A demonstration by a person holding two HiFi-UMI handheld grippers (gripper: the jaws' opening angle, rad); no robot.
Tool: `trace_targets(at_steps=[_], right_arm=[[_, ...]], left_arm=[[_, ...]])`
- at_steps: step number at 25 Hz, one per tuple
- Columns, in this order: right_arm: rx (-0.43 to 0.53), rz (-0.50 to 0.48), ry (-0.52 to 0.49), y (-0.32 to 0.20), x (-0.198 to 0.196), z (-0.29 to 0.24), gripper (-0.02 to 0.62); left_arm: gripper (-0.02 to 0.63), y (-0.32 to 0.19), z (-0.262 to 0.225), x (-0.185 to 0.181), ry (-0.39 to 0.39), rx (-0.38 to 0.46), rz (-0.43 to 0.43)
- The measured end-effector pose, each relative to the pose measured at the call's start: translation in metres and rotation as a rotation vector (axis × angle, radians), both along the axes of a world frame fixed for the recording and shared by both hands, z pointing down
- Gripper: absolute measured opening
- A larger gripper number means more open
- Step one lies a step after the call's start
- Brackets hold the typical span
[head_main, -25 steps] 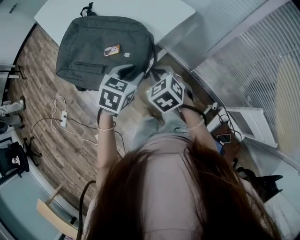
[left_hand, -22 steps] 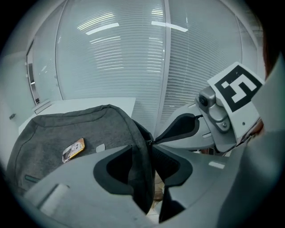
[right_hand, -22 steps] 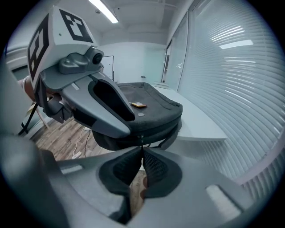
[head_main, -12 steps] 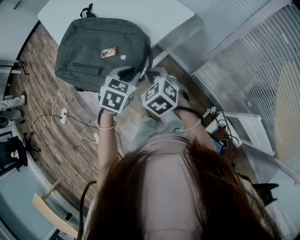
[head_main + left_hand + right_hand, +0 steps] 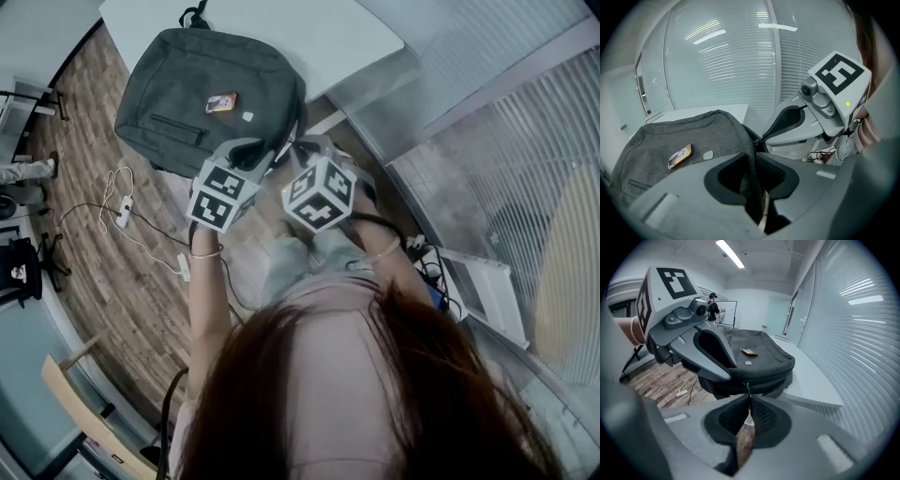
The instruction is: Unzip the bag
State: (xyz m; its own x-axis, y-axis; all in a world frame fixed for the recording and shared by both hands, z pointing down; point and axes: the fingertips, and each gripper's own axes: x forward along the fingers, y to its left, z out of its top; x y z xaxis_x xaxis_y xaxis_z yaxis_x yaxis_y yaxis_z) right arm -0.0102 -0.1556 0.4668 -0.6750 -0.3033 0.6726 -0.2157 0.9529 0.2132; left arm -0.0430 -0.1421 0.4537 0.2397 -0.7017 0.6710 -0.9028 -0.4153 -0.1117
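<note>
With the bag (image 5: 211, 89) on the table's (image 5: 309, 33) corner, your left gripper (image 5: 753, 157) has just been closing and nips its edge as an anchor, while your right gripper (image 5: 749, 397) clamps the pull (image 5: 747, 388), ready to drag.

You're not getting readable text here: the bag's (image 5: 197, 94) orange tag (image 5: 221, 102) and pale patch (image 5: 247, 116) are showing print too small; both cubes (image 5: 223, 195) (image 5: 320, 193) are carrying only black-and-white square markers.

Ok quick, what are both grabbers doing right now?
Left gripper: just been closing, pinching the bag's edge.
Right gripper: shut on the zip pull.
</note>
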Motion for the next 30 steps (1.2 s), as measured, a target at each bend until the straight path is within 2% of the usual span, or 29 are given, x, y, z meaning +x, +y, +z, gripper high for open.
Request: trace_targets(at_steps=[6, 13, 25, 30], right_arm=[[0.011, -0.007, -0.018, -0.015, -0.001, 0.001, 0.015], [0.049, 0.026, -0.02, -0.031, 0.002, -0.001, 0.017], [0.106, 0.115, 0.013, -0.066, -0.006, -0.005, 0.018], [0.137, 0.151, 0.029, -0.079, -0.008, -0.005, 0.02]], left_arm=[[0.08, -0.002, 0.002, -0.003, 0.003, 0.029, 0.0], [0.077, 0.001, 0.003, 0.0, 0.065, 0.019, 0.026], [0.072, 0.002, 0.004, -0.002, 0.189, -0.043, 0.078], [0.071, 0.002, 0.006, -0.003, 0.215, -0.068, 0.091]])
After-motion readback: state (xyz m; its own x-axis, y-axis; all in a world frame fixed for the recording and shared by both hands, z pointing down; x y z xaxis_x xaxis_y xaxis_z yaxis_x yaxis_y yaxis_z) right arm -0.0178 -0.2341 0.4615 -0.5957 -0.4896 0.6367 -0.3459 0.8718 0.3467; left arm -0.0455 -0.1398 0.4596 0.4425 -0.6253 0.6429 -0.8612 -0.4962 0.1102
